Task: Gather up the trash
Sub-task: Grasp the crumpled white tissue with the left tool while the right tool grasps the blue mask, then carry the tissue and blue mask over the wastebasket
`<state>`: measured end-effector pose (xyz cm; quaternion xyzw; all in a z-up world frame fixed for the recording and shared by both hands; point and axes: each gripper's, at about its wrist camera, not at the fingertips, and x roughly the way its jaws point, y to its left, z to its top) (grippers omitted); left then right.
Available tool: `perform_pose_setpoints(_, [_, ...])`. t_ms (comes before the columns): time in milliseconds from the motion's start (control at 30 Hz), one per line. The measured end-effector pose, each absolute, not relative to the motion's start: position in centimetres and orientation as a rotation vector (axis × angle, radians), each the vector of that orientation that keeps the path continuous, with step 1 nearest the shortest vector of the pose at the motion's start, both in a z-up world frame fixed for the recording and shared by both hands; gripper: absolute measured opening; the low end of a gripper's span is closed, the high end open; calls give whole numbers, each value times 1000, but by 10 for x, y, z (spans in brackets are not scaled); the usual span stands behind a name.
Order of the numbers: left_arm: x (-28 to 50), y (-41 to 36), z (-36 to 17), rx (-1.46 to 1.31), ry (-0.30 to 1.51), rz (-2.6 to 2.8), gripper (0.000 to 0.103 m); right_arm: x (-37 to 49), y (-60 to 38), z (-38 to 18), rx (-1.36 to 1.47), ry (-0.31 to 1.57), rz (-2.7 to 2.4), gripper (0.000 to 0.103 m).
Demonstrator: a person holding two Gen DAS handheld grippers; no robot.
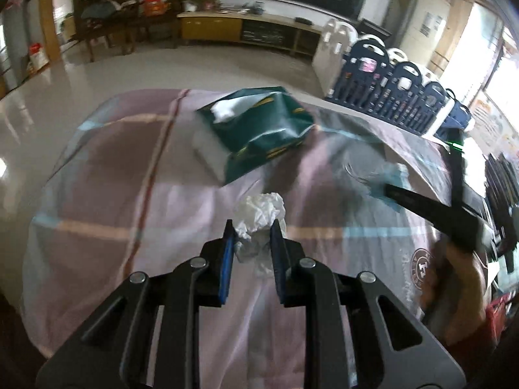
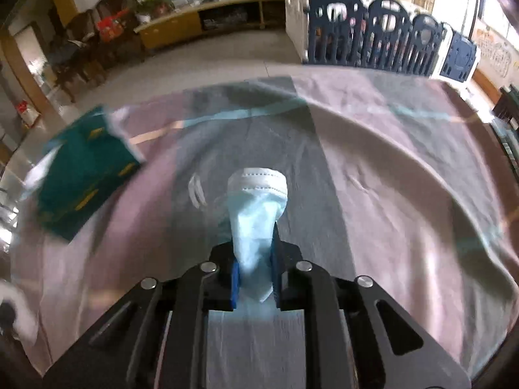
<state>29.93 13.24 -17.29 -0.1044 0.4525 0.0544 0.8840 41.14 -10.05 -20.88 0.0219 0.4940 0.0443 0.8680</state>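
A crumpled white tissue [image 1: 259, 223] is pinched between the blue pads of my left gripper [image 1: 251, 227], which is shut on it above the checked cloth. In the right wrist view a light blue face mask [image 2: 256, 214] is squeezed between the pads of my right gripper [image 2: 254, 259], shut on it; its white-edged end sticks out ahead and an ear loop [image 2: 196, 191] trails to the left. From the left wrist view the right gripper [image 1: 431, 214] shows at the right edge with a bit of blue mask [image 1: 386, 184] at its tip.
A dark green tissue pack [image 1: 256, 129], also visible as the green pack [image 2: 87, 175], lies on the pink and grey checked cloth [image 1: 129, 178]. Beyond the table are a blue and white play fence [image 2: 373, 32], a low TV cabinet [image 1: 246, 29] and dark chairs [image 2: 81, 52].
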Motion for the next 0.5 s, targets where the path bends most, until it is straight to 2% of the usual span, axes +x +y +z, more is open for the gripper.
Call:
perform_pose_setpoints(233, [231,114,-145,-187,944,111,22,273,-104,-142,82,942,194,16])
perform_pose_setpoints(500, [153,70,-96,-80,859,56,23,171,-137,-94,104,852,142,16])
